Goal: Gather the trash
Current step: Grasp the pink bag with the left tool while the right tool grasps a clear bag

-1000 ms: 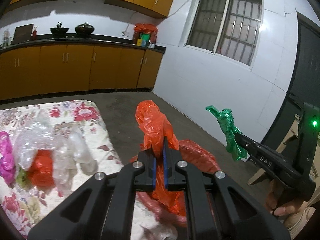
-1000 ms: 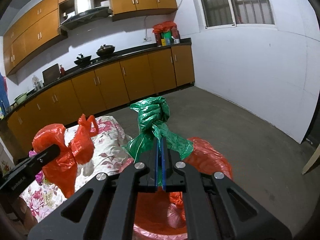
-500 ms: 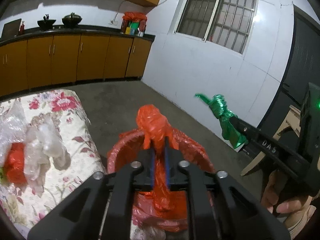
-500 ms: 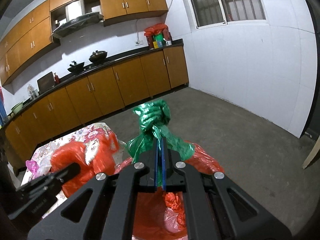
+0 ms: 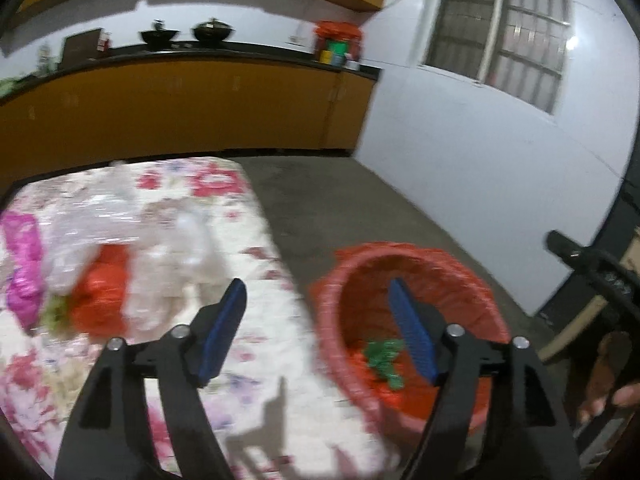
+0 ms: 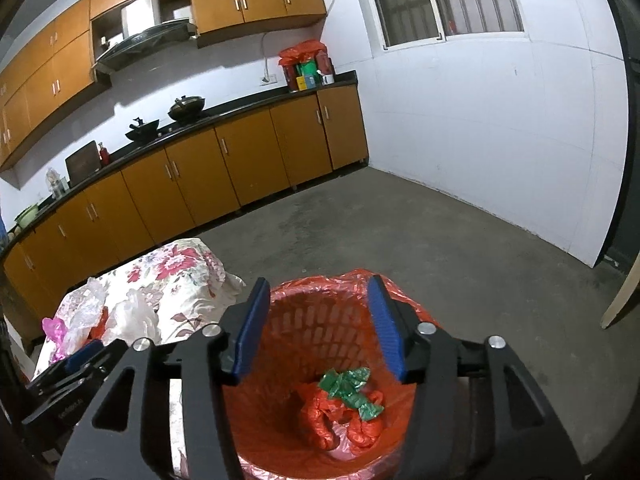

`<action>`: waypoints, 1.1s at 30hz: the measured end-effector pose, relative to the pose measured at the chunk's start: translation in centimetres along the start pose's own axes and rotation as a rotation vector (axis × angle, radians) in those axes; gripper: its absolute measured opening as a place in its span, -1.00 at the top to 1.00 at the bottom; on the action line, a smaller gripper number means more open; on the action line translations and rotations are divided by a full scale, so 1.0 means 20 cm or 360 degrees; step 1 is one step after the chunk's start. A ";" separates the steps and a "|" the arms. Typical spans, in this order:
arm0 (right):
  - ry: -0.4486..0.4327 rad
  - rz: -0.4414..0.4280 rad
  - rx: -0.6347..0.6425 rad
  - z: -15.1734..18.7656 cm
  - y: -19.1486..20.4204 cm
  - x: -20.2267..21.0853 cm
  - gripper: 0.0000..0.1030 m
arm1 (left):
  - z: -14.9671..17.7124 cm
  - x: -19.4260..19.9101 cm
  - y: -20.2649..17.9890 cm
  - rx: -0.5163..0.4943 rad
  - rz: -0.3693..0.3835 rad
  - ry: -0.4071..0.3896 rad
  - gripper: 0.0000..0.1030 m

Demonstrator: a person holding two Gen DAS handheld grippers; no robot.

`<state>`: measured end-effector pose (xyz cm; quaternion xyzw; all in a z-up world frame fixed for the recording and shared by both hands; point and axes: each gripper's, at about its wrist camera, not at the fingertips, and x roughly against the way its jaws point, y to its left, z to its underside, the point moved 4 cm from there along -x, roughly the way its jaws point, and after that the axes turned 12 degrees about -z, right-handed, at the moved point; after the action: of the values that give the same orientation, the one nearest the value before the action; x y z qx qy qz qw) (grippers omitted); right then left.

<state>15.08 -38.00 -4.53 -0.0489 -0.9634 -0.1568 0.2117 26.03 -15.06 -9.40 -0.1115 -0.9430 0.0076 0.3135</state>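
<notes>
Left gripper (image 5: 316,320): jaws apart, just opened, nothing between; hangs over the edge of floral-cloth table (image 5: 256,392). On the cloth at left: pink bag (image 5: 22,264), clear bags (image 5: 160,264), red bag (image 5: 102,300). Right gripper (image 6: 318,320): jaws apart, just opened, empty, above red-lined wastebasket (image 6: 320,312). Inside at bottom: knotted red bag (image 6: 320,416) w/ green bag (image 6: 348,390) on top.

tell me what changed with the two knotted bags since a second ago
Both tongs have just been opening and let go: the left tongs dropped the knotted red plastic bag and the right tongs the knotted green plastic bag. Both bags now lie in the red-lined wicker bin, with nothing between either pair of jaws. The pile of clear, red and pink bags on the floral cloth stayed put.
</notes>
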 end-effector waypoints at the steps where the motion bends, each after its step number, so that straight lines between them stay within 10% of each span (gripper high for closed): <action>1: 0.0004 -0.0003 0.0015 0.00 0.02 0.00 -0.04 | 0.00 0.00 0.03 0.0008 -0.0036 0.0001 -0.51; 20: 0.0237 -0.0299 0.0230 0.12 0.49 -0.24 -0.04 | 0.06 0.09 1.05 0.0294 -0.0664 0.0039 -0.62; 33: 0.0483 -0.0555 0.0293 0.27 0.94 -0.75 -0.04 | 0.02 -0.03 1.37 0.0453 -0.0693 0.0130 -0.42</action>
<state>29.62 -18.81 -10.26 0.1617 -0.9246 -0.1082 0.3274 31.85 11.50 -12.37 0.1390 -0.9207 0.0681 0.3582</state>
